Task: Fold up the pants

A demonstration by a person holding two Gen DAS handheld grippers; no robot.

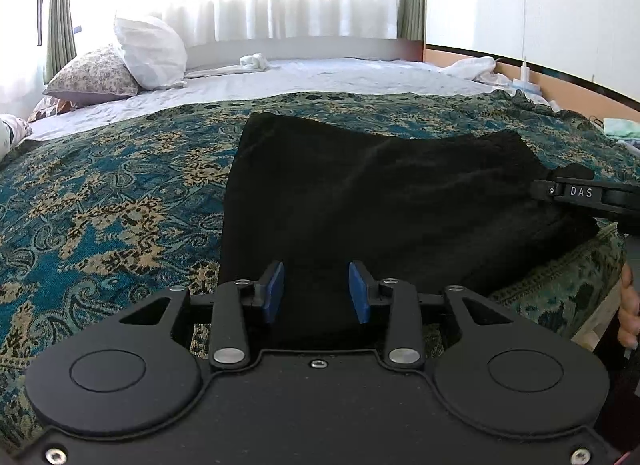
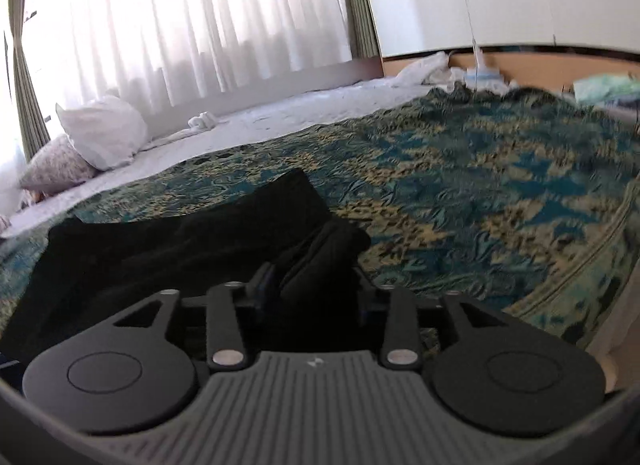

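Black pants (image 1: pixel 380 201) lie in a broad folded slab on the teal and gold patterned bedspread (image 1: pixel 100 201). My left gripper (image 1: pixel 316 291) is open, its blue pads (image 1: pixel 274 291) standing apart over the near edge of the pants with nothing between them. My right gripper (image 2: pixel 312 285) has a raised bunch of the black pants (image 2: pixel 320 257) between its fingers; the pads are mostly hidden by the cloth. The rest of the pants (image 2: pixel 160 249) spreads to the left in the right wrist view. The right gripper's body (image 1: pixel 584 195) shows at the pants' right end in the left wrist view.
White pillow (image 1: pixel 150 51) and a flowered pillow (image 1: pixel 94 73) lie at the far left of the bed. A white sheet (image 1: pixel 320 77) covers the far part. Crumpled white cloth (image 1: pixel 468 67) and a wooden headboard (image 1: pixel 560 93) are at the right. The bed's edge (image 1: pixel 592 317) drops off near right.
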